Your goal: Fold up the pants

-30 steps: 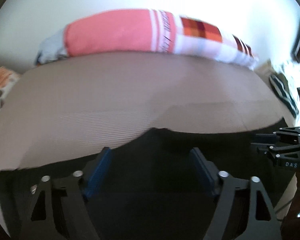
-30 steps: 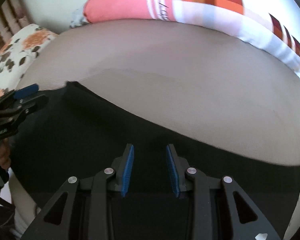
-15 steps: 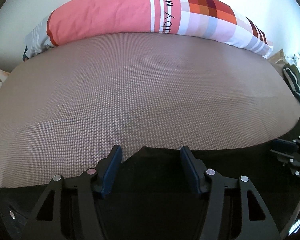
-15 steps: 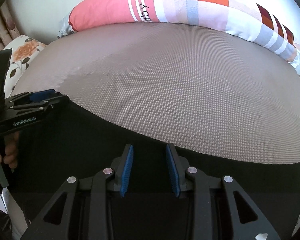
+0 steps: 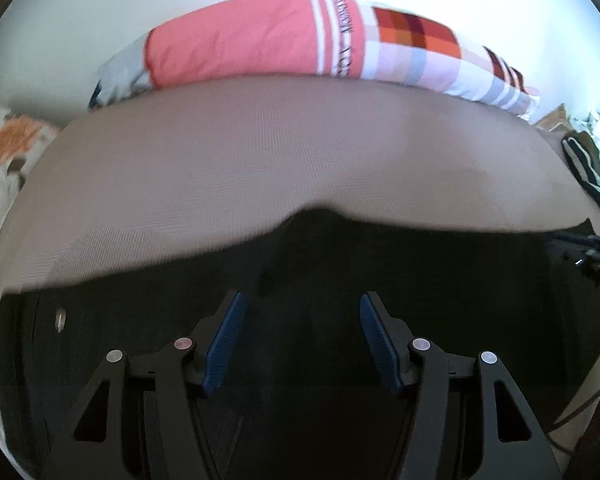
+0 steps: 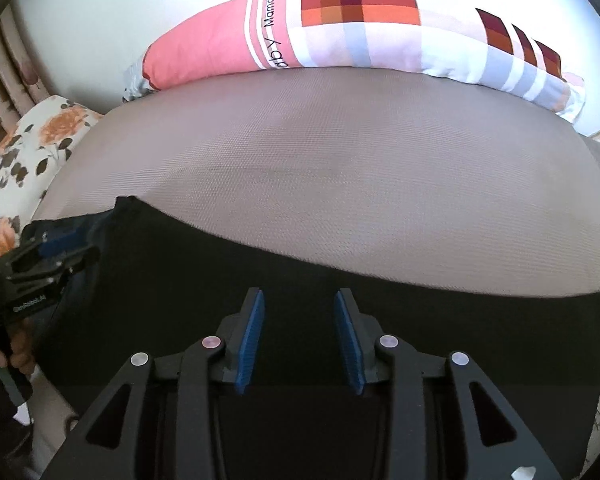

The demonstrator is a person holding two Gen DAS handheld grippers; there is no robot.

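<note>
**A:** Where are the pants lying?

**B:** The black pants [image 5: 340, 264] are lying spread flat across the near part of the bed [image 5: 260, 152], which is covered in a taupe woven sheet. Their far edge is running across the middle of both views, with a small hump in it just beyond the left gripper [image 5: 300, 338]. In the right wrist view the pants [image 6: 260, 264] are reaching from the near left over to a frayed edge at the near right.

**A:** How are the tongs standing?

**B:** The left gripper's blue pads [image 5: 224, 344] are standing spread apart above the dark cloth, with nothing pinched between them. The right gripper [image 6: 298, 334] is sitting narrower, and its jaws are opening; only the flat fabric is showing in the gap, and the pads [image 6: 252, 340] are not pressing on it.

**A:** Are the two seeing each other?

**B:** Yes. The left gripper [image 6: 52, 256] is showing at the left edge of the right wrist view, over the pants' far left corner, with fingers [image 6: 18, 344] of a hand gripping its handle. The right gripper [image 5: 592, 256] is peeking in at the right edge of the left view.

**A:** What else is showing?

**B:** A long pillow [image 5: 300, 44], coral pink with checked patches, is lying along the far side against a white wall [image 5: 100, 8]. A floral cushion [image 6: 40, 136] is sitting off the far left.
</note>
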